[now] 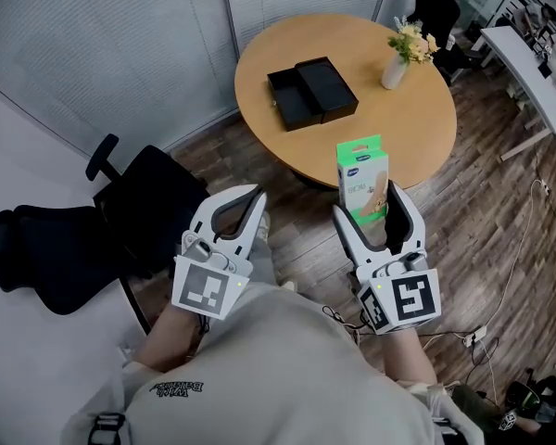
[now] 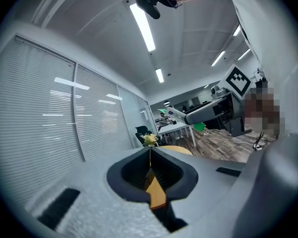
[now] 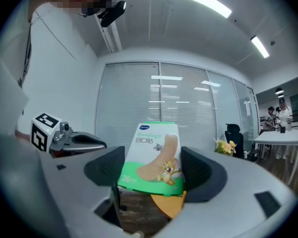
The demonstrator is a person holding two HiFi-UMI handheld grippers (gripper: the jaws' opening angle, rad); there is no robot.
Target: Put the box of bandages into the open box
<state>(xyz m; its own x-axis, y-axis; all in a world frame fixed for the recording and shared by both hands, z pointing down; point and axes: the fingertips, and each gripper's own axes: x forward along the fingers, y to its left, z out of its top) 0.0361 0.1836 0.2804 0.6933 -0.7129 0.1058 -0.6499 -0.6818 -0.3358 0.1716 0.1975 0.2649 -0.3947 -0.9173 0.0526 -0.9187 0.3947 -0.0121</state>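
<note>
The right tongs (image 1: 369, 202) gripped the box of bandages (image 1: 362, 176), a green-and-white carton printed with a cartoon plaster, upright in mid-air short of the round tabletop (image 1: 403, 133). The left tongs (image 1: 256, 197) were closed on nothing. The black open box (image 1: 296, 100) lay empty, well apart; the delivery apparently remained.

We wear a pale beige shirt (image 1: 287, 369) with dark lettering (image 1: 178, 387), and our white, black-lined left gripper (image 1: 257, 194) and right gripper (image 1: 369, 202) bear black-and-white marker cubes (image 1: 207, 288).
</note>
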